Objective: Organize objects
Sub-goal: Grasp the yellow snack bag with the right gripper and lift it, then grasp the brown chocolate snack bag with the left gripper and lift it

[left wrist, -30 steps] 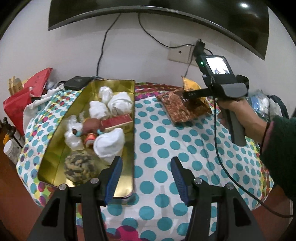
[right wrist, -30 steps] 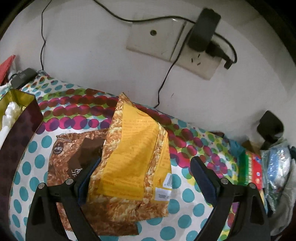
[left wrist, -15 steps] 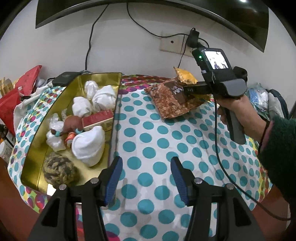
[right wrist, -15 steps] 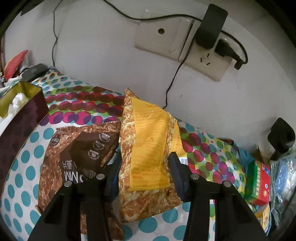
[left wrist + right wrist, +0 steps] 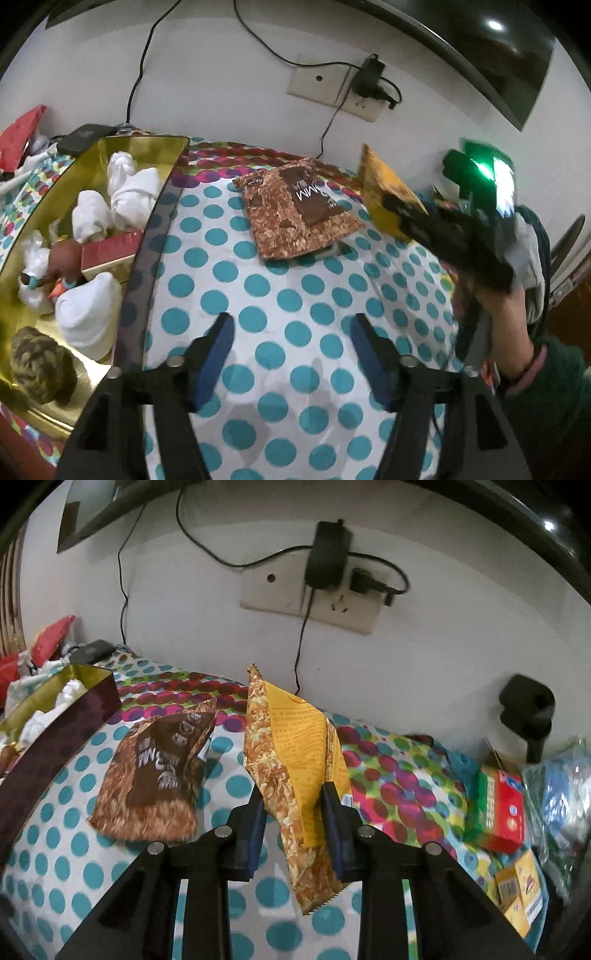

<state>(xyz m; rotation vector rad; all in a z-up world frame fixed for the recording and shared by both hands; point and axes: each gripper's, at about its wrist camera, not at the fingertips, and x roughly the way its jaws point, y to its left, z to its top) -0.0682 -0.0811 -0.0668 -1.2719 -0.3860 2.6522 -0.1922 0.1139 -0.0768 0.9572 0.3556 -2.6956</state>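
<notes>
My right gripper (image 5: pixel 292 794) is shut on a yellow snack packet (image 5: pixel 295 746), which hangs lifted above the dotted tablecloth (image 5: pixel 74 834); the same yellow snack packet (image 5: pixel 388 195) shows at the right of the left wrist view, held by the blurred right gripper (image 5: pixel 413 218). A brown snack packet (image 5: pixel 299 210) lies flat at the table's middle, and in the right wrist view this brown packet (image 5: pixel 155 775) sits left of the yellow one. My left gripper (image 5: pixel 291 332) hovers over bare cloth, its jaws opening with nothing between them.
A gold tin (image 5: pixel 147 147) at the left holds white wrapped bundles (image 5: pixel 129 192), a red box and a knitted ball (image 5: pixel 37 365). A wall socket with plugs and cables (image 5: pixel 332 587) is behind. Small boxes and bags (image 5: pixel 498 812) crowd the right edge.
The right gripper closed on the yellow packet and lifted it off the brown one, moving right. The left gripper slid right along the tin and its jaws widened.
</notes>
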